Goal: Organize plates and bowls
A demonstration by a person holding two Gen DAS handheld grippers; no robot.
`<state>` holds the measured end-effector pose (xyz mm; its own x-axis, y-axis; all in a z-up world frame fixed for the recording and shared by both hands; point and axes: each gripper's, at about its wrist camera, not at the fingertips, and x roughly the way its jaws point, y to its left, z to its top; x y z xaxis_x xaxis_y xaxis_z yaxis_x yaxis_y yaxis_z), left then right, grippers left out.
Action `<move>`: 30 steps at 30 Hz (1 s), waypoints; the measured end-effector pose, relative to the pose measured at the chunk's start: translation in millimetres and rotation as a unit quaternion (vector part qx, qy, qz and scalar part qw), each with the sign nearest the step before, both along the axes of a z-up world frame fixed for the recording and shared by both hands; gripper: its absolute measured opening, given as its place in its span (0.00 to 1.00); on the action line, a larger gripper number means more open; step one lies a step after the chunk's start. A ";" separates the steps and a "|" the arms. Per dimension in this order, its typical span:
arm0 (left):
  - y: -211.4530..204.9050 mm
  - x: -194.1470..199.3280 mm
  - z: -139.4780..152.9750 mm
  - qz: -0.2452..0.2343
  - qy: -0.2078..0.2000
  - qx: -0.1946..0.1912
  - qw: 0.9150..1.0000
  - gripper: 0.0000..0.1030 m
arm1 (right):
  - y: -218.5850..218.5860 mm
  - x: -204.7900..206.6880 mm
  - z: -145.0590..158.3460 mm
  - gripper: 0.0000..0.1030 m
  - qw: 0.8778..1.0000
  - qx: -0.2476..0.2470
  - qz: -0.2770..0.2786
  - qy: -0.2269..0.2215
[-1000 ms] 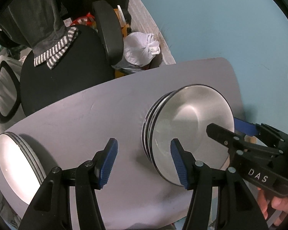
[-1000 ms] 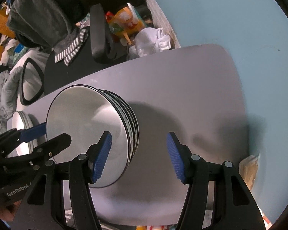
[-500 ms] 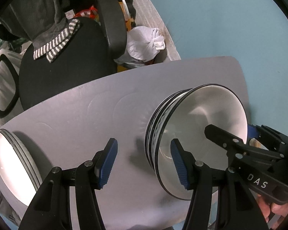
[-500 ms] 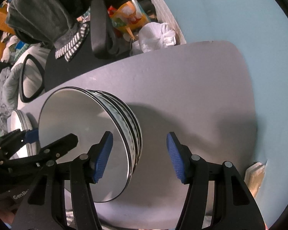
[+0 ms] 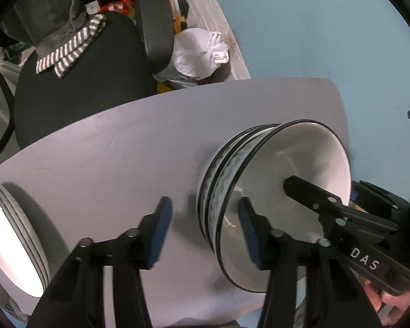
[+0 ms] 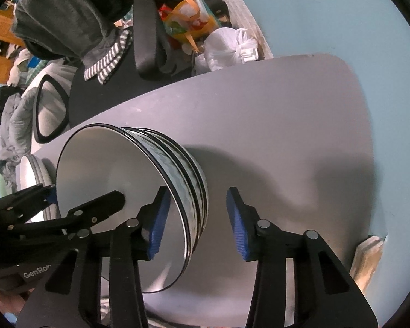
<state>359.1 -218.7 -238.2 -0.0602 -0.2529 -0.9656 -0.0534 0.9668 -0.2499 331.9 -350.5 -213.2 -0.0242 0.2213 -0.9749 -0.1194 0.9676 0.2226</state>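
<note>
A stack of white bowls with black rims and wavy grey sides (image 5: 287, 164) (image 6: 95, 169) stands on the grey table (image 5: 123, 150) (image 6: 287, 123). My left gripper (image 5: 205, 233) straddles the top bowl's near-left rim, one pad inside and one outside. Its jaws are closing and the pads stand clear of the wall. My right gripper (image 6: 196, 224) straddles the opposite rim the same way, its jaws closing, the pads apart from the bowl. A stack of white plates (image 5: 8, 246) (image 6: 30, 175) rests at the table's left end.
A black office chair (image 5: 82, 82) with a striped cloth on it stands beyond the table's far edge. A tied white plastic bag (image 5: 199, 52) lies beside it. A pale blue wall (image 5: 314, 27) runs along the table's right end.
Both grippers' jaws have narrowed around the bowl rim. The left gripper has sunk closer to the bowls. The bowls and plates have stayed put.
</note>
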 end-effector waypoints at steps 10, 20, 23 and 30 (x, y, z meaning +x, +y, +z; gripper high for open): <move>-4.5 0.0 1.2 -0.015 0.010 -0.010 1.000 0.26 | 0.2 2.0 -2.0 0.27 1.000 0.024 -0.005 0.014; -7.5 4.2 -1.2 -0.047 0.029 -0.002 0.998 0.24 | 9.5 4.2 0.2 0.26 0.999 0.001 0.031 0.021; -7.6 6.9 -2.5 -0.052 0.038 -0.004 0.998 0.24 | 9.8 5.2 0.1 0.26 0.999 0.000 0.035 0.023; -7.2 11.2 -4.8 -0.063 0.051 -0.005 0.997 0.22 | 12.3 4.7 -0.2 0.26 0.999 -0.008 0.034 0.024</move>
